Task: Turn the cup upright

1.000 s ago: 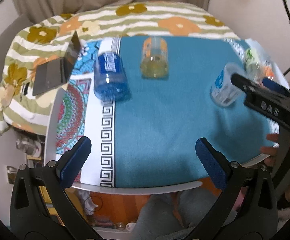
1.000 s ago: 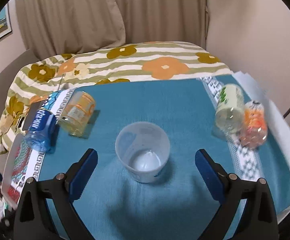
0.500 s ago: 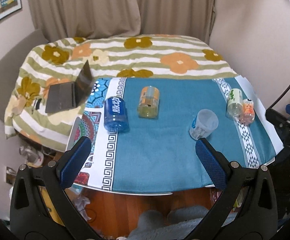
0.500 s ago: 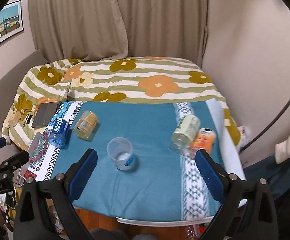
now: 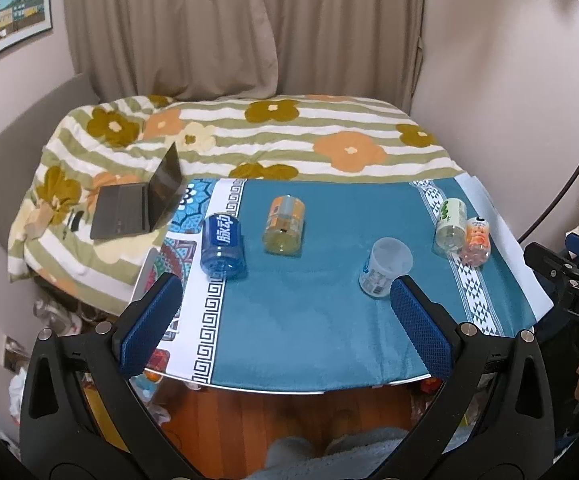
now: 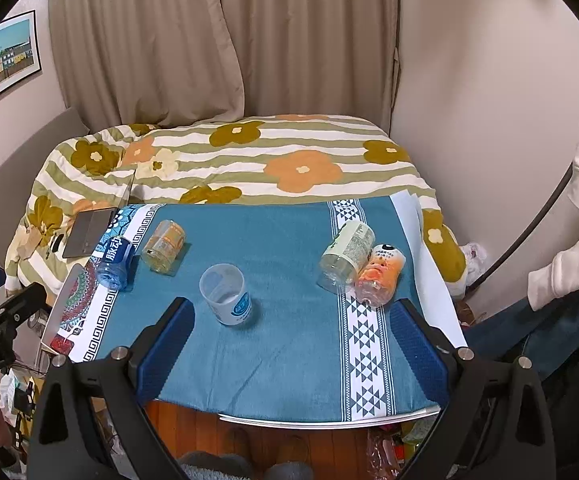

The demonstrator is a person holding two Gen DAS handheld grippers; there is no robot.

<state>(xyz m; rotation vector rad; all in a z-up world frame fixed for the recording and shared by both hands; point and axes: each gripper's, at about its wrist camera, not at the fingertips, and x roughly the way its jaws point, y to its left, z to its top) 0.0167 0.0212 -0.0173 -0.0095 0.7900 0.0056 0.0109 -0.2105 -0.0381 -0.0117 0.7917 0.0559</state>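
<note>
Cup (image 6: 227, 299) stands upright on teal cloth (image 6: 289, 344); left hand-held gripper (image 5: 285, 324) and right hand-held gripper (image 6: 291, 346) — both spread wide, empty.

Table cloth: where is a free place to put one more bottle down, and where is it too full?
Free patches: the near teal strip between the cup and the table's front edge, and the far middle between the orange-label bottle and the pale green bottle. Crowded: the left border by the blue bottle and the right band, where the pink bottle lies beside the green one.

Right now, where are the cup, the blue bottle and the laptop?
cup (image 6: 227, 294), right wrist view, on its side wall
blue bottle (image 5: 223, 244), left wrist view, on its label
laptop (image 5: 123, 212), left wrist view, on its keyboard deck
</note>
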